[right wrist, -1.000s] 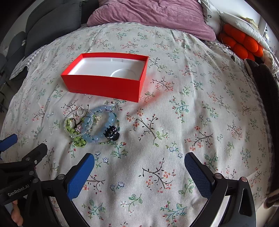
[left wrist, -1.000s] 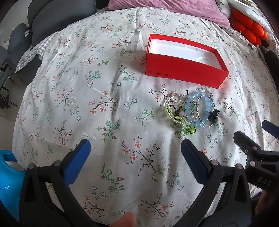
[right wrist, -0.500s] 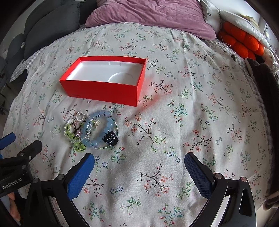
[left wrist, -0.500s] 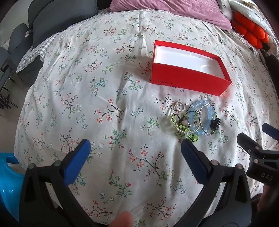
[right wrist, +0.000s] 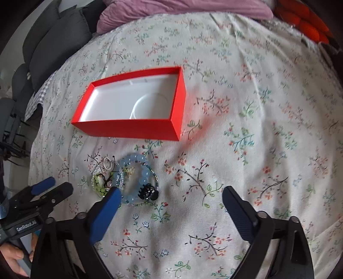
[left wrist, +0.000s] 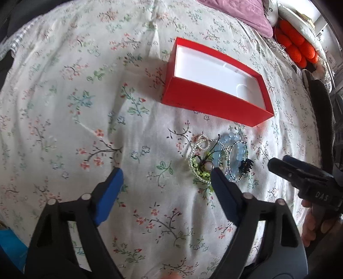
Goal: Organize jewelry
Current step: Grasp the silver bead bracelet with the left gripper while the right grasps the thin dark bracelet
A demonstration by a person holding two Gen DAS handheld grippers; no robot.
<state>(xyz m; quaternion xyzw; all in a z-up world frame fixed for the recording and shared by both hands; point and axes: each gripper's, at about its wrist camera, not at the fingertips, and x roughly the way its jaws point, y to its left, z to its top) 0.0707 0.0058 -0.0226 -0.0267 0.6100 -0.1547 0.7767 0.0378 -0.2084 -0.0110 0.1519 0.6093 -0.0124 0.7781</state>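
Observation:
A tangle of jewelry lies on the floral bedspread: light blue bead bracelets (left wrist: 236,158) (right wrist: 137,169), a green bead bracelet (left wrist: 198,167) (right wrist: 98,186), a small pearl loop (left wrist: 202,143) and a black hair claw (left wrist: 246,166) (right wrist: 148,192). Just beyond it sits an open red box (left wrist: 210,103) (right wrist: 128,128) with a bare white inside. My left gripper (left wrist: 166,171) hovers left of the pile, its right fingertip at the green bracelet's edge. The right gripper (right wrist: 171,191) hovers right of the pile. Both sets of jaws are closing, with only bedspread between them.
A purple blanket (right wrist: 182,8) lies at the bed's far end, with orange cushions (left wrist: 298,47) at the far right. Dark grey pillows (right wrist: 53,43) line the far left. A dark garment (left wrist: 321,103) hangs along the right edge. Something blue (left wrist: 8,246) is at the lower left.
Both grippers moved forward and tipped further down, so the box and jewelry look closer. The pile now sits at their fingertips. Both pairs of jaws have narrowed.

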